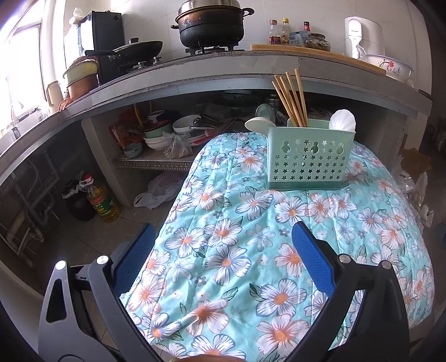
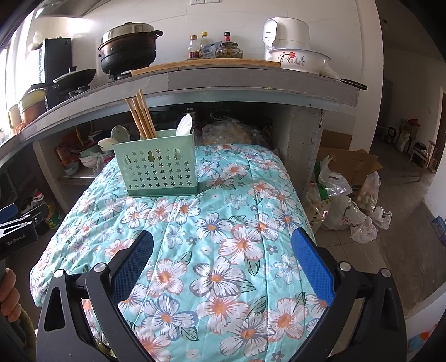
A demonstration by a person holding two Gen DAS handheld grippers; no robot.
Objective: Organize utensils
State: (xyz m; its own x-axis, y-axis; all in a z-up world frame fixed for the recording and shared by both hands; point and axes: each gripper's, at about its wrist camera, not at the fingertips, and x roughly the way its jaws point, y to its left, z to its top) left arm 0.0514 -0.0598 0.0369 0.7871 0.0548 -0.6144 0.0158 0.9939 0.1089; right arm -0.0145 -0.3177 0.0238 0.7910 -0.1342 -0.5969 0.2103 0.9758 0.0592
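While the mint-green utensil holder stood upright on the far part of the floral quilt, a bundle of wooden chopsticks leaned out of its left end and a white spoon rose from its right end. Its front wall was pierced with star-shaped holes and three gourd-shaped slots. In the right wrist view the same holder sat toward the far left of the quilt, with the chopsticks slanting up to the left and the spoon just right of them. Two pale ladle-like utensils showed just behind the holder's left side; whether they touched it could not be told.

The left gripper hovered over the near part of the quilt, well apart from the holder, its blue-padded fingers spread wide and grasping nothing. The right gripper hung likewise over the quilt, fingers released and empty, with the left gripper's body visible at the left edge of its view.

Behind the quilt ran a grey concrete counter carrying a blackened pot, a frying pan, sauce bottles, a white appliance and a flowered basin. Bowls were stacked on the shelf beneath, and an oil bottle stood on the floor at the left
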